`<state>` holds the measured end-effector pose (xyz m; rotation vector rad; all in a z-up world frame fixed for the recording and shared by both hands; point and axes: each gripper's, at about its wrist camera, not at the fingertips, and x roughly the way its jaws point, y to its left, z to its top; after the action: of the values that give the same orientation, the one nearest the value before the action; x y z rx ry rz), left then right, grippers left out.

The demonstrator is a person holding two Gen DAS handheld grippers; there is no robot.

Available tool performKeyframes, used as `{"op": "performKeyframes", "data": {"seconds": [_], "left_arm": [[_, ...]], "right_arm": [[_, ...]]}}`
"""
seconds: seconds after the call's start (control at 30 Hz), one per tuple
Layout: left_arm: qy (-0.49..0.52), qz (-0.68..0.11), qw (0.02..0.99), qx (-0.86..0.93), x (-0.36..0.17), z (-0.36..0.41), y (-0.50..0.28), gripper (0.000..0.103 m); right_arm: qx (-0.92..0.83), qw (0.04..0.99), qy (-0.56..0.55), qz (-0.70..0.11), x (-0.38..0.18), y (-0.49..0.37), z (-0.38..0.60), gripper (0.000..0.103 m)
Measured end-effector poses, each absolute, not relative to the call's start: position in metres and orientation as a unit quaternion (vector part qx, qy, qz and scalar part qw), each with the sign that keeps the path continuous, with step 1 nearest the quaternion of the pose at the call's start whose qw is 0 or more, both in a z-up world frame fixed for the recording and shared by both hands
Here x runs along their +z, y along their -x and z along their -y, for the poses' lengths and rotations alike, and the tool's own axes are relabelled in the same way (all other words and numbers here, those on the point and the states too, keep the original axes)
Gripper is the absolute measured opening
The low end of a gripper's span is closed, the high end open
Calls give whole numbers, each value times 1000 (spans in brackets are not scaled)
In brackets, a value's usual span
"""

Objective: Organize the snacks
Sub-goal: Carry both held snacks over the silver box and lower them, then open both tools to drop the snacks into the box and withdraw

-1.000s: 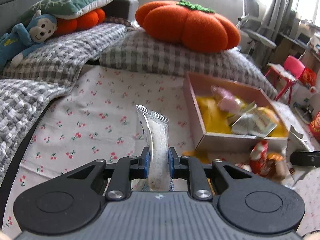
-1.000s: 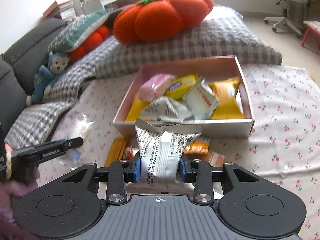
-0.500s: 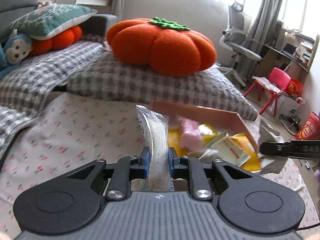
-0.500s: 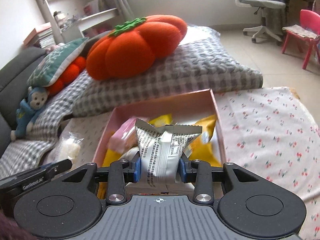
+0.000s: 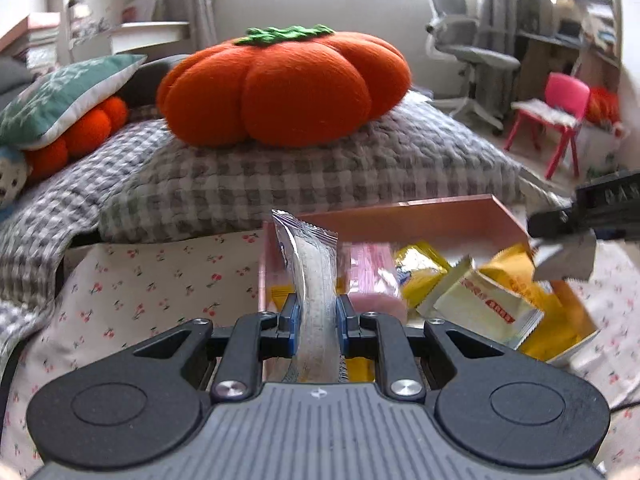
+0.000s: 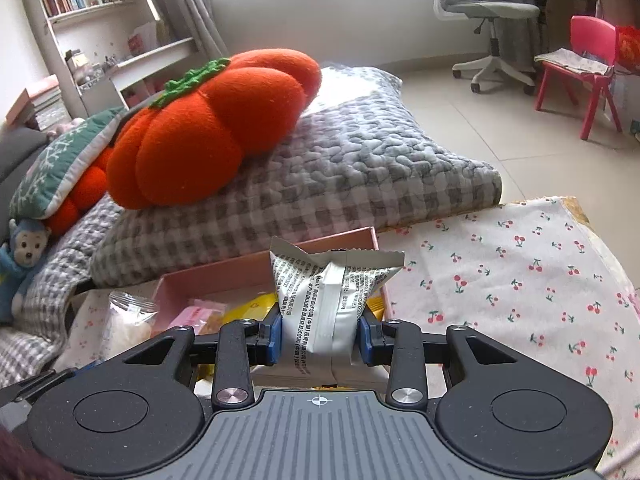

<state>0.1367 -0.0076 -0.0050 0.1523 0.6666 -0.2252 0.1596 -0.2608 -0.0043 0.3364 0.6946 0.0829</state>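
While a clear packet [image 5: 316,280] is pinched upright in the left tongs [image 5: 317,316] and a grey pouch [image 6: 332,300] in the right tongs [image 6: 320,338], the pink box [image 5: 416,216] is seen just ahead and below both, nearer the left.

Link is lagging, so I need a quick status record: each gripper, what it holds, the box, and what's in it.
left gripper: shut on clear snack packet
right gripper: shut on silver printed snack packet
pink box: open, on cherry-print cloth, ahead of both grippers
box contents: pink packet, yellow packets
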Motion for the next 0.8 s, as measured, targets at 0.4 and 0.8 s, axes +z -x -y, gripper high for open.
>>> {"op": "performKeyframes", "data": {"seconds": [0.4,0.8], "left_arm": [[-31,-331,932,-144,-18,9,-154,17],[13,-336,927,-165,-22,4,-157,26]], "right_arm": [[42,922,-172,-344,-25,-184,269,35],[56,915,-207,-341,-30,-192,273,43]]}}
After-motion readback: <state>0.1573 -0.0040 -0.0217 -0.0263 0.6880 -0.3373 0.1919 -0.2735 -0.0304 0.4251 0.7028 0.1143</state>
